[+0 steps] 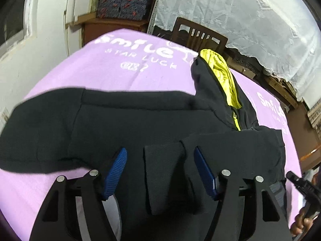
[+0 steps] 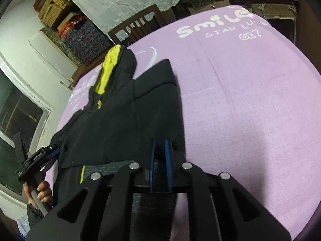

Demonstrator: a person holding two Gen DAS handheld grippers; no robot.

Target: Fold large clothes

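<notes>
Two grippers work over one garment, and nearest to me in the left wrist view the left gripper (image 1: 160, 172) stands with its blue ribbed pads spread wide; a ribbed cuff (image 1: 164, 176) of the sleeve lies between them, but neither pad presses on it, so nothing is gripped there. The right gripper (image 2: 160, 164) has its pads drawn nearly together at the near hem with only a thin slit between; dark cloth lies right under the tips, yet I cannot tell whether a fold is actually pinched.

Beyond the fingers spreads the black fleece hooded jacket (image 1: 124, 124), lying flat on the lilac printed bedsheet (image 2: 250, 104), one sleeve reaching out to the side and the other laid across the body. Farther off, its yellow-lined hood (image 1: 222, 74) stands up a little, stiffer than the rest.

It looks soft, thick and fairly heavy for cloth: it should drape and sag the moment it is lifted, and drag on the sheet rather than slide. I would take it by doubled, firmer parts, the cuff, the hem band or a shoulder seam, since a single layer would likely slip or pull only the top sheet of fabric.

At the far end stands a dark wooden slat-backed chair (image 1: 198, 36).
</notes>
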